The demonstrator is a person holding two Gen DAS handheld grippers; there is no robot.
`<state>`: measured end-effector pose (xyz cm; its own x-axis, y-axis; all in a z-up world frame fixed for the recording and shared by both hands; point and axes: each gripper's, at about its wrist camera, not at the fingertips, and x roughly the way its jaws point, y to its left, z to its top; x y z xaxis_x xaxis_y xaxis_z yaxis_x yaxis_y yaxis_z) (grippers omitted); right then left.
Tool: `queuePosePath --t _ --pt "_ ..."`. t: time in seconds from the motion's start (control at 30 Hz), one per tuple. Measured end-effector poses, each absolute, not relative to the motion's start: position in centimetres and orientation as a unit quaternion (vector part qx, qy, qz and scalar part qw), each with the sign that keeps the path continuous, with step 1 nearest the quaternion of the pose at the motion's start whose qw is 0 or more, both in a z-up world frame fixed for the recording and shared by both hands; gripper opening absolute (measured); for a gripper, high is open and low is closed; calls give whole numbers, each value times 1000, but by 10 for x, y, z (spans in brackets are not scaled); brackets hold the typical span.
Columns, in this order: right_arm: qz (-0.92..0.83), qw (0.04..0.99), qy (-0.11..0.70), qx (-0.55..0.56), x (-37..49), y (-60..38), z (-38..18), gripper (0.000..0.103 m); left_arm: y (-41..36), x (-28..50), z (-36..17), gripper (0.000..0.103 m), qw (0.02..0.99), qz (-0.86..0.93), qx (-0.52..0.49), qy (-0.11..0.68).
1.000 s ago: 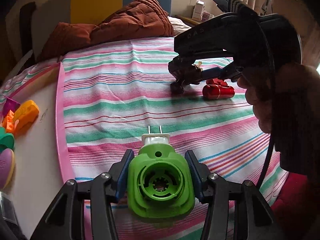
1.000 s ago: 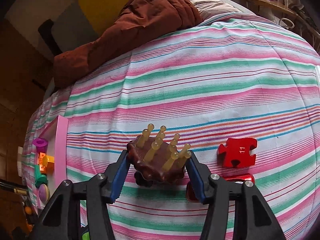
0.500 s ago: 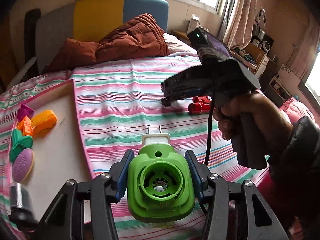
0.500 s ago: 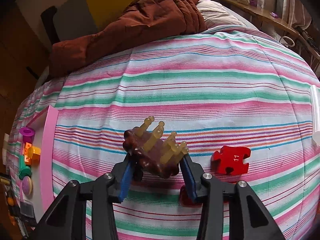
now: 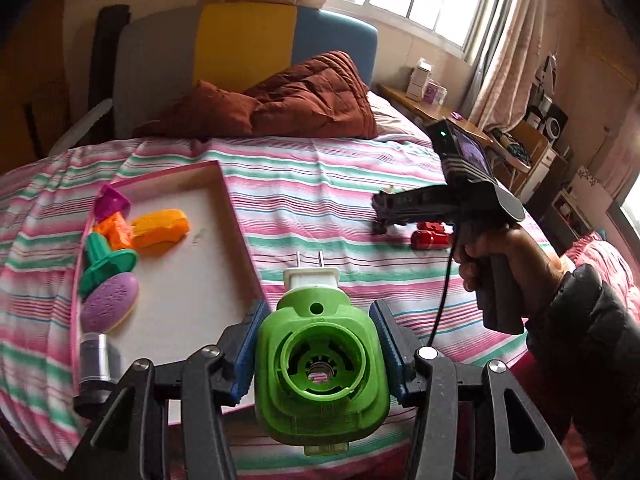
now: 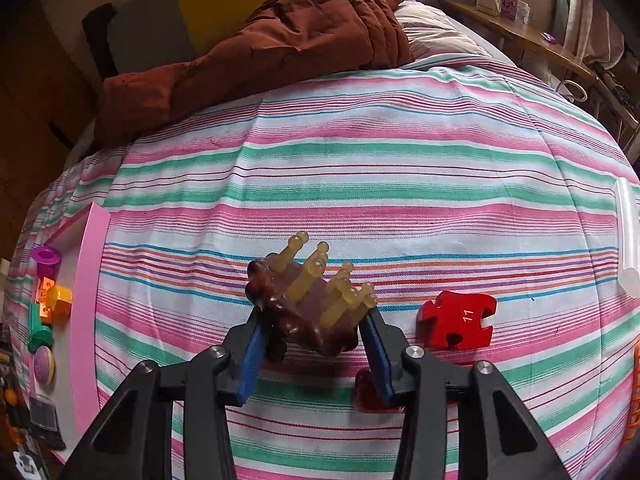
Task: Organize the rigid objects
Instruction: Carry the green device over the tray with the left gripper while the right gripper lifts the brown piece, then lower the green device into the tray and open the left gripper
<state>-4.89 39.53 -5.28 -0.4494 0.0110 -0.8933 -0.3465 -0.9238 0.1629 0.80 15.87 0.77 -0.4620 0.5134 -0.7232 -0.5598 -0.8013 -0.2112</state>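
Note:
My left gripper (image 5: 318, 354) is shut on a green plug-in device (image 5: 322, 372) with a white two-pin plug, held above the bed near the right rim of the pink tray (image 5: 230, 200). My right gripper (image 6: 314, 338) is shut on a brown scalp massager brush (image 6: 308, 300) with yellow bristles, held above the striped bedspread; it shows in the left wrist view (image 5: 380, 208) to the right of the tray. A red puzzle piece (image 6: 456, 320) and a red cylinder (image 5: 434, 239) lie on the bed under and beside it.
The tray holds a purple cup (image 5: 110, 200), orange pieces (image 5: 160, 226), a teal stamp (image 5: 106, 264), a purple oval (image 5: 110, 306) and a metal cylinder (image 5: 98, 358). A brown quilt (image 6: 280, 44) lies at the head of the bed. A clear tube (image 6: 628, 236) lies at far right.
My left gripper has pulled back and up with the green device, bringing the tray into view. My right gripper has lifted the brush slightly off the bed and tilted it.

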Motion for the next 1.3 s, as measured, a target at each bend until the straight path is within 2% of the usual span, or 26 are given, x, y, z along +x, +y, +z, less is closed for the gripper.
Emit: queuePosePath --t 0.43,0.6,0.97,1.3 --pt "841 113 129 -513 -45 388 -55 45 55 -30 -7 53 197 877 -437 -23" --pt "842 114 124 -513 -45 386 -55 45 56 -47 -8 53 204 870 -446 -44" --pt "841 115 121 -514 -47 385 -57 45 91 -93 -16 53 229 856 -462 -36" --pt "841 116 118 -515 -49 383 -56 45 109 -144 -56 53 206 843 -498 -8"
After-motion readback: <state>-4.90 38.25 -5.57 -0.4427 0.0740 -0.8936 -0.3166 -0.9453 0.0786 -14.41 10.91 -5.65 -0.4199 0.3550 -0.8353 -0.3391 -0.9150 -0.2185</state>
